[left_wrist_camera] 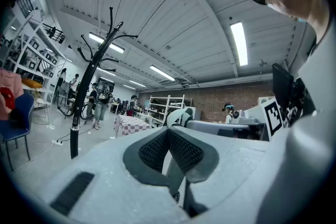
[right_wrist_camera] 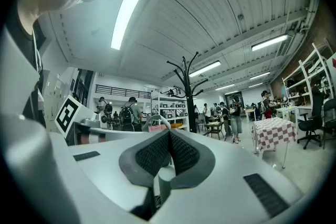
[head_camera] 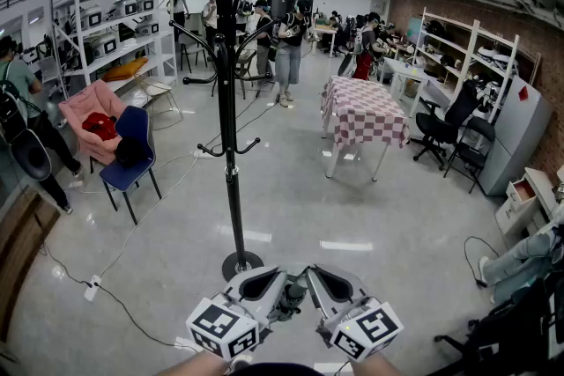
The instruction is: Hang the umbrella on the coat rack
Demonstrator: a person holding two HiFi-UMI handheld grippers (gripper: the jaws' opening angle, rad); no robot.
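Note:
The black coat rack (head_camera: 231, 128) stands on the floor straight ahead, its round base (head_camera: 241, 264) just beyond my grippers and its curved hooks up high. It also shows at the left in the left gripper view (left_wrist_camera: 84, 97) and behind the jaws in the right gripper view (right_wrist_camera: 186, 97). My left gripper (head_camera: 280, 288) and right gripper (head_camera: 310, 284) meet tip to tip low in the head view, both shut on a small folded umbrella (head_camera: 290, 302) held between them. Its pale curved handle (left_wrist_camera: 181, 113) rises past the left jaws, and the same handle (right_wrist_camera: 156, 122) peeks above the right ones.
A table with a checked cloth (head_camera: 361, 110) stands to the right of the rack. A blue chair (head_camera: 132, 158) and a pink armchair (head_camera: 88, 106) are at the left. A cable (head_camera: 132, 233) runs across the floor. Office chairs (head_camera: 449, 132), shelves and several people fill the back.

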